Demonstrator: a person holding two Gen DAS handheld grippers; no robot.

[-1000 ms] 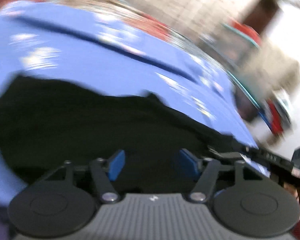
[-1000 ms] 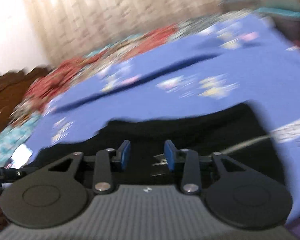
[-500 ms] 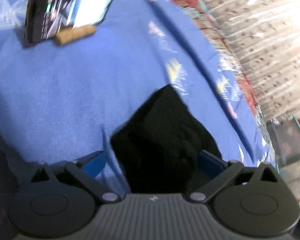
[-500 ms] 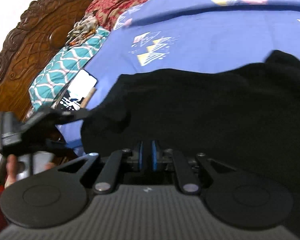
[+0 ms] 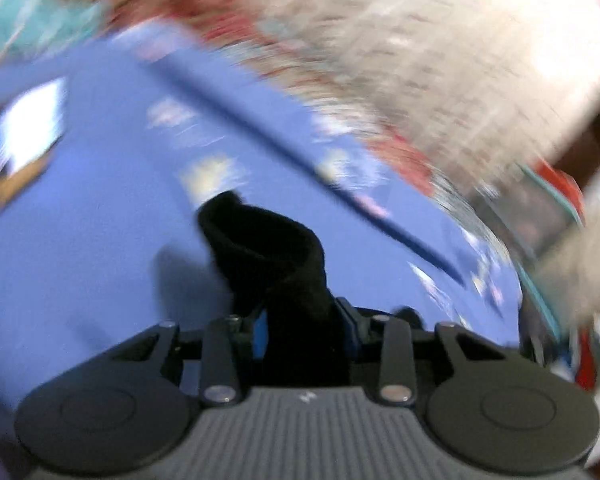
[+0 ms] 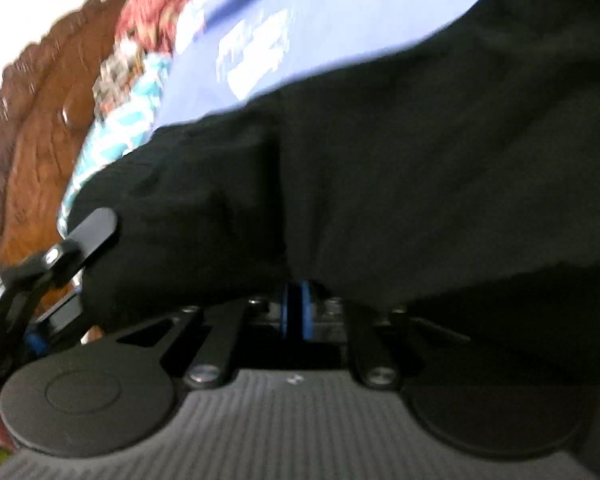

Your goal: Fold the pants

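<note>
The black pants (image 6: 400, 168) lie on a blue bedsheet (image 5: 100, 240) and fill most of the right wrist view. My right gripper (image 6: 296, 312) is shut on a fold of the pants, its blue pads pressed together. My left gripper (image 5: 304, 328) is shut on a bunched corner of the pants (image 5: 272, 256), which sticks up in front of it above the sheet. The left gripper also shows at the left edge of the right wrist view (image 6: 40, 280), at the pants' left end.
A phone (image 5: 24, 136) lies on the sheet at the far left. A carved wooden headboard (image 6: 40, 120) and patterned pillows (image 6: 120, 112) lie beyond the pants. A pale curtain (image 5: 440, 60) hangs behind the bed. Both views are motion-blurred.
Both grippers closed on the pants; the right one first, the left one just now. Both have lifted and swung, with the cloth raised off the sheet.
</note>
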